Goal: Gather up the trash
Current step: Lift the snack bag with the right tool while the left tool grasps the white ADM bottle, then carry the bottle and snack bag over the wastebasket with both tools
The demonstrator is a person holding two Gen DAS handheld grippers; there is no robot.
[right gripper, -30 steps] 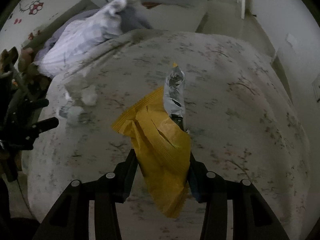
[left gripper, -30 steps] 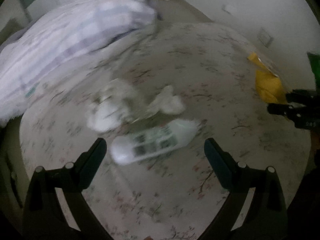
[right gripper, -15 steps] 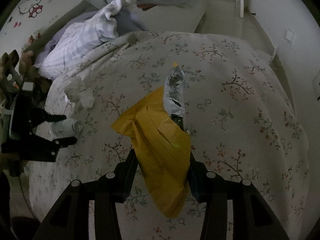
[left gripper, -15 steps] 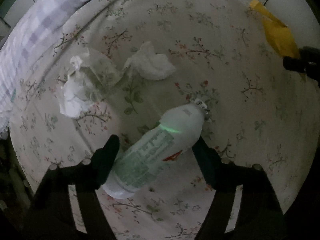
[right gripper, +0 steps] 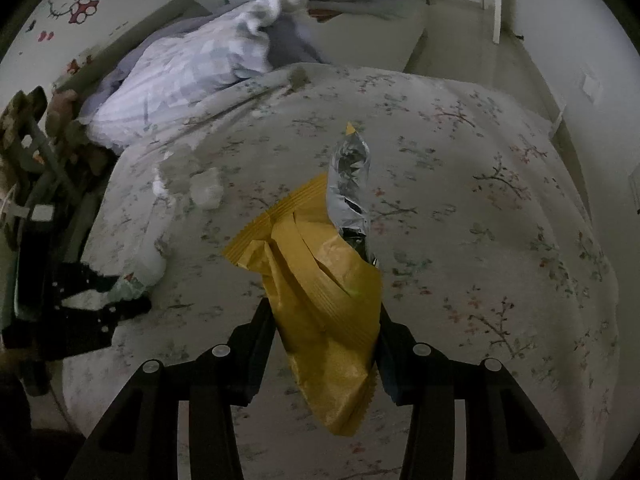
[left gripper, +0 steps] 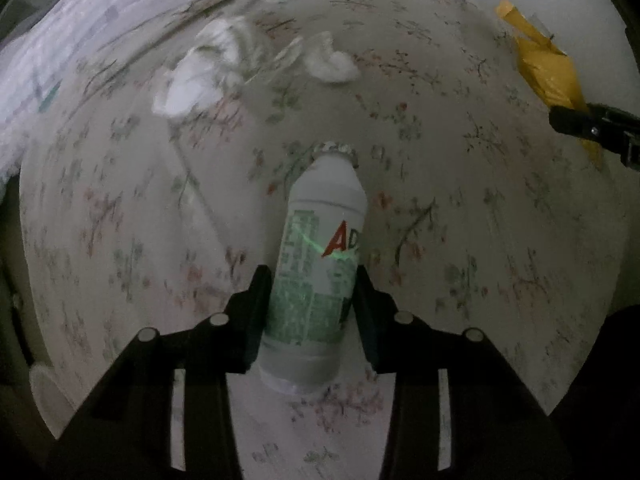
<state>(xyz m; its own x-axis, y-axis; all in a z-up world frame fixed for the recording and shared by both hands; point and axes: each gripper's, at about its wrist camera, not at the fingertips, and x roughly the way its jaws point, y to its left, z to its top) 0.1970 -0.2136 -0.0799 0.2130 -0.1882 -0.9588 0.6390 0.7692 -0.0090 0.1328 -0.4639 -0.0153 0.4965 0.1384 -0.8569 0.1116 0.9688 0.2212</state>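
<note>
A white plastic bottle [left gripper: 326, 200] with a green-printed label lies on the floral bed sheet [left gripper: 480, 240], its neck pointing away. My left gripper [left gripper: 312, 272] points steeply down over it. Its jaws are closing, and both pads touch the bottle's sides. My right gripper [right gripper: 325, 310] is shut on a crumpled yellow snack bag [right gripper: 320, 280] with a silver lining, held above the sheet. That bag [left gripper: 548, 72] also shows at the right edge of the left wrist view. Crumpled white tissues [left gripper: 192, 80] and another wad [left gripper: 330, 64] lie beyond the bottle.
A checked lilac duvet [right gripper: 180, 68] is bunched at the head of the bed, with the wall behind it. Pale floor [right gripper: 452, 32] and a wall run along the bed's far side. A person's hand [right gripper: 64, 100] holds the left gripper at the left edge.
My left gripper has dropped over the bottle and its jaws have narrowed from wide apart to touching its sides. The bottle now lies along the fingers. The right gripper still holds the bag.
</note>
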